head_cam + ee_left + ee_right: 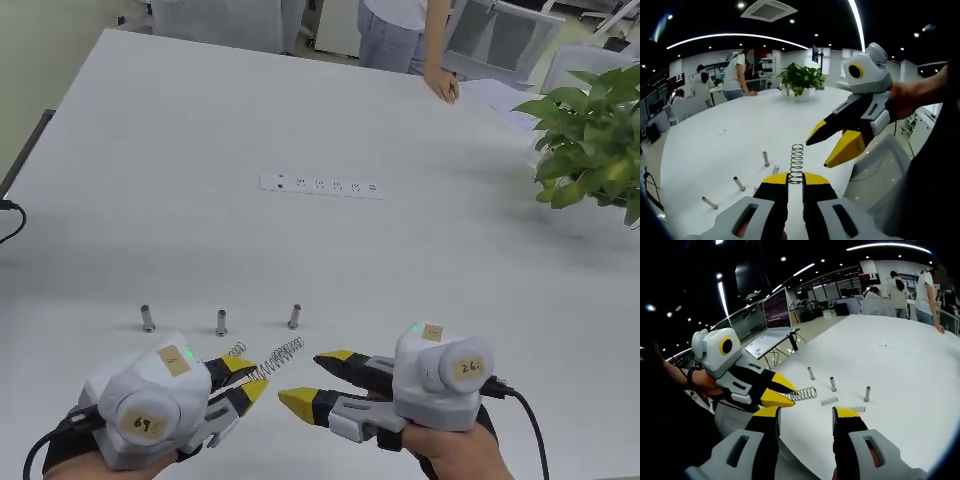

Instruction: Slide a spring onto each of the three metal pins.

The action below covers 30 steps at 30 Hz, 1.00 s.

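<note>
White table (200, 130), potted plant (592, 135), ceiling lights (741, 5)

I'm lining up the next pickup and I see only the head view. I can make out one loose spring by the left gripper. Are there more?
Observer: Yes. The right gripper view shows a loose spring and a second spring lying on the table, on the near side of the three pins.
Operator: Does the left gripper really grip its spring?
Observer: In the left gripper view the left gripper is shut on one end of the held spring, which sticks straight out past the tips.
</note>
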Each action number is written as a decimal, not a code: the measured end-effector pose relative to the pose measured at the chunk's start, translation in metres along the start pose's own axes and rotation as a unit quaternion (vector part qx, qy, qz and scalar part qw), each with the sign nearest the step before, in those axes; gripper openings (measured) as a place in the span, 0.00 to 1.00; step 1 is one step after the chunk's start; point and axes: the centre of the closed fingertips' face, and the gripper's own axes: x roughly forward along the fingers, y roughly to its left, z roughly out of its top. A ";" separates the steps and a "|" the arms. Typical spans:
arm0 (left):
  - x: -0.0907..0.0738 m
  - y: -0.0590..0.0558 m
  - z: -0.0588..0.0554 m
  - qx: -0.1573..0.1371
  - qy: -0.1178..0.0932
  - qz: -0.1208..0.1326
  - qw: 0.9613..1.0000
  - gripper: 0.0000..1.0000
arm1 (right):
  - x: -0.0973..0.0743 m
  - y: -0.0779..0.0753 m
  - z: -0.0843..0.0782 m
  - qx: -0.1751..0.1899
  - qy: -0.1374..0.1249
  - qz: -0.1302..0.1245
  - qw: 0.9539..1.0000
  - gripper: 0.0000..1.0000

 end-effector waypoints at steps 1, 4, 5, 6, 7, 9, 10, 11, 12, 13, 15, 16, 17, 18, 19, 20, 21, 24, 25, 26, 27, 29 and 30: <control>0.001 -0.002 0.001 0.003 0.000 -0.003 1.000 0.02 | 0.000 0.000 0.001 0.000 -0.001 0.001 1.000 0.38; 0.001 -0.007 0.002 0.010 -0.001 -0.010 1.000 0.02 | 0.000 0.002 0.002 0.003 -0.004 0.007 1.000 0.35; 0.002 -0.009 0.003 0.011 -0.002 -0.014 1.000 0.02 | 0.000 0.003 0.002 0.004 -0.004 0.009 1.000 0.34; 0.002 -0.011 0.003 0.011 -0.003 -0.017 1.000 0.02 | 0.001 0.004 0.002 0.005 -0.005 0.013 1.000 0.33; 0.002 -0.012 0.004 0.010 -0.004 -0.020 1.000 0.02 | 0.001 0.004 0.002 0.005 -0.005 0.015 1.000 0.31; 0.002 -0.016 0.005 0.013 -0.005 -0.025 1.000 0.02 | 0.001 0.005 0.002 0.010 -0.004 0.020 1.000 0.29; 0.002 -0.017 0.004 0.016 -0.004 -0.028 0.999 0.02 | 0.002 0.005 0.001 0.011 -0.004 0.021 1.000 0.29; 0.002 -0.018 0.004 0.017 -0.004 -0.029 0.999 0.02 | 0.002 0.006 0.001 0.011 -0.004 0.023 1.000 0.28; 0.002 -0.019 0.004 0.019 -0.003 -0.032 0.999 0.02 | 0.002 0.007 0.001 0.013 -0.005 0.026 1.000 0.27; 0.002 -0.020 0.003 0.021 -0.002 -0.033 0.999 0.02 | 0.002 0.009 0.002 0.015 -0.006 0.031 0.999 0.25; 0.002 -0.021 0.003 0.027 0.000 -0.035 0.999 0.02 | 0.001 0.009 0.003 0.018 -0.010 0.032 0.999 0.24; 0.002 -0.021 0.002 0.027 0.001 -0.035 0.999 0.02 | 0.001 0.009 0.003 0.021 -0.011 0.033 0.999 0.23; 0.002 -0.021 0.002 0.028 0.001 -0.036 0.999 0.02 | 0.000 0.009 0.003 0.022 -0.013 0.033 0.999 0.22; 0.002 -0.021 0.001 0.030 0.003 -0.036 0.999 0.02 | 0.000 0.009 0.004 0.023 -0.014 0.034 0.999 0.20; 0.002 -0.021 0.001 0.033 0.003 -0.037 0.999 0.02 | 0.000 0.008 0.004 0.024 -0.015 0.034 0.999 0.20; 0.002 -0.021 0.001 0.035 0.004 -0.038 0.999 0.02 | -0.001 0.008 0.004 0.025 -0.016 0.034 0.999 0.19; 0.002 -0.021 0.001 0.038 0.004 -0.039 0.999 0.02 | -0.001 0.008 0.004 0.026 -0.016 0.035 0.999 0.18; 0.004 -0.023 0.000 0.051 0.009 -0.041 0.998 0.02 | -0.002 0.009 0.004 0.024 -0.016 0.036 0.999 0.17; 0.004 -0.023 0.000 0.054 0.010 -0.042 0.998 0.02 | -0.002 0.009 0.004 0.023 -0.015 0.037 0.999 0.17; 0.005 -0.023 0.000 0.056 0.011 -0.043 0.997 0.02 | -0.003 0.009 0.004 0.023 -0.014 0.036 0.999 0.17; 0.005 -0.024 0.000 0.058 0.012 -0.043 0.997 0.02 | -0.003 0.009 0.004 0.022 -0.014 0.037 0.999 0.17; 0.006 -0.024 0.000 0.062 0.013 -0.044 0.997 0.02 | -0.005 0.009 0.006 0.022 -0.015 0.038 0.999 0.17; 0.006 -0.024 0.000 0.062 0.013 -0.045 0.997 0.02 | -0.005 0.009 0.006 0.020 -0.014 0.038 0.999 0.17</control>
